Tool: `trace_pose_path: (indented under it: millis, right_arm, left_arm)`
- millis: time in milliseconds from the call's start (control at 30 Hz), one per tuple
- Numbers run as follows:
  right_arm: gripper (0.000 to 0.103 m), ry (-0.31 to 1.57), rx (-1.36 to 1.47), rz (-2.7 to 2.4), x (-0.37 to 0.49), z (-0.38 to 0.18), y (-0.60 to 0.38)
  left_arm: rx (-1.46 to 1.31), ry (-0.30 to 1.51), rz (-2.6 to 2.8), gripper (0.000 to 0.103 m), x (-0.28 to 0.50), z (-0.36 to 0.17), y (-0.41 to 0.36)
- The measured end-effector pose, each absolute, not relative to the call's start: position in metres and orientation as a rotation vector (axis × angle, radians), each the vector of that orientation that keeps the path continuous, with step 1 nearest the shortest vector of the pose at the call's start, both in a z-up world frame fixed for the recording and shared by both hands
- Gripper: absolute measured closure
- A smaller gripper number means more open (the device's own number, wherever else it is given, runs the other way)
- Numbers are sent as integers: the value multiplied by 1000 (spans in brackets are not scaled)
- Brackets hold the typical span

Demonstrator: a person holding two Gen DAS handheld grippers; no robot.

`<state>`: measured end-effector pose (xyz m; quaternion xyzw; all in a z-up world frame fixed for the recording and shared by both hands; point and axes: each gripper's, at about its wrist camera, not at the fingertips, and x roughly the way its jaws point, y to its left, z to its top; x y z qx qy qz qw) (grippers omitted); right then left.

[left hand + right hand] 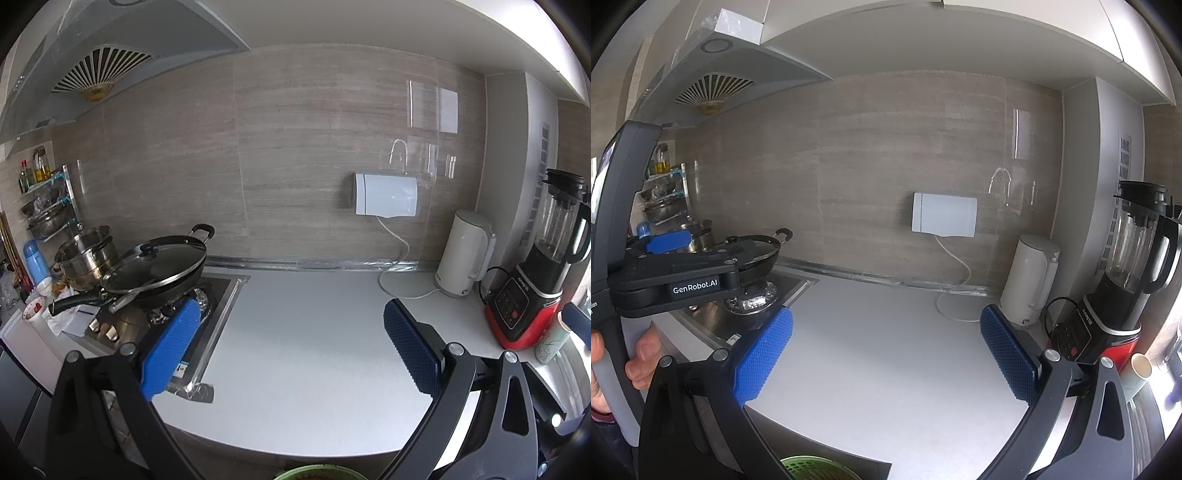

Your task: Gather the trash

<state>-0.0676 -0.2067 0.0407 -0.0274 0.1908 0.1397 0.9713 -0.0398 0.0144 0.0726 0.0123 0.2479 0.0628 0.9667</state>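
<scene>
A bare white counter (314,350) fills the centre of both views, with the wok (162,266) on the hob at left and the kettle (465,254) and red-based blender (535,295) at right. Both the left tongs (291,332) and right tongs (886,343) hang spread wide over it, gripping nothing. No trash shows on the open surface; crumpled paper (70,314) beside the hob at far left may be it, and reaching there risks knocking the wok's handle, while a green bin rim (812,467) sits at bottom.
</scene>
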Motion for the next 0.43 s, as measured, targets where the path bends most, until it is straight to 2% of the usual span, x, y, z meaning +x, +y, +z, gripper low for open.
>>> trace_pose_path:
  millis: [433]
  right_arm:
    - [2, 399, -54, 277, -61, 37, -210]
  left_arm:
    - [35, 504, 128, 8, -36, 71, 10]
